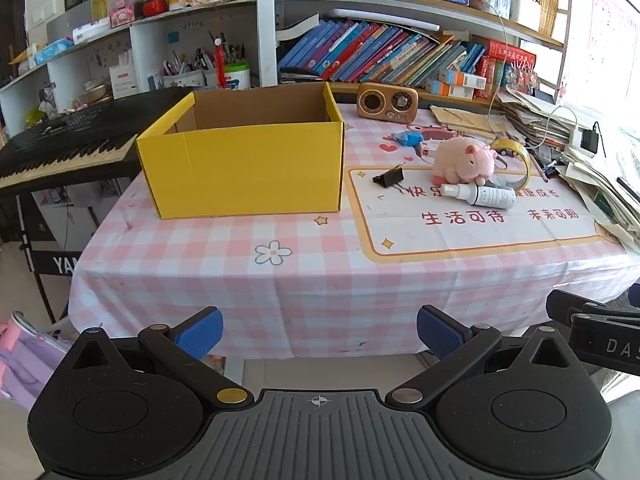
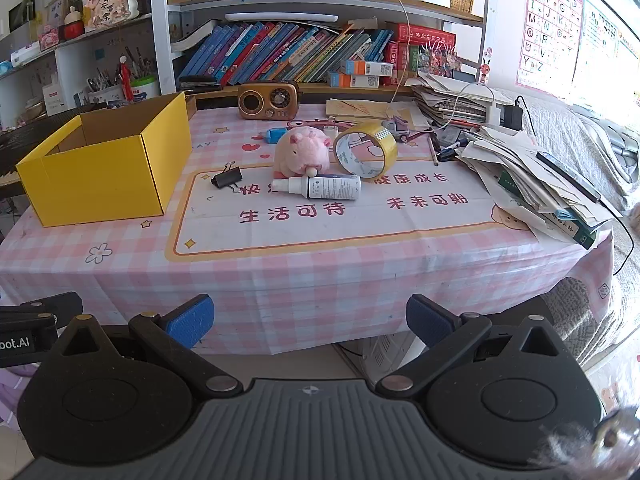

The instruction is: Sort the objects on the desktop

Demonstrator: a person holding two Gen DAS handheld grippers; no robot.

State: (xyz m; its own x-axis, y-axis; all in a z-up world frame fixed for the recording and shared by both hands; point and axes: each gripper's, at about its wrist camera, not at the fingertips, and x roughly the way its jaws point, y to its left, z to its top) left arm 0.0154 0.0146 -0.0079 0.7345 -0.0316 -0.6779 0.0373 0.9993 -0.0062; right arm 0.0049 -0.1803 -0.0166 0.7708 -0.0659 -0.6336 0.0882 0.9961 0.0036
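One open-topped yellow cardboard box (image 1: 240, 168) is sitting on the left part of the bench (image 1: 280, 280), which is wearing a smooth pink-and-white checked cloth with a printed cream panel. On that panel, well apart from the box, five loose things are lying close together: one black metal binder clip (image 2: 227, 178) with wire handles, one soft pink plush pig (image 2: 302, 151), one white cylindrical spray bottle (image 2: 320, 187) lying on its side just in front of the pig, one ring of glossy yellowish packing tape (image 2: 366, 151) standing on edge beside the pig, and one small blue object (image 2: 275, 135) behind it, too small to identify. One rounded brown retro radio (image 2: 269, 101) is standing at the back edge. Both claws are hanging short of the bench's near edge, empty: the left claw (image 1: 319, 334) and the right claw (image 2: 310, 322) are each spreading two blue ribbed pads wide apart.
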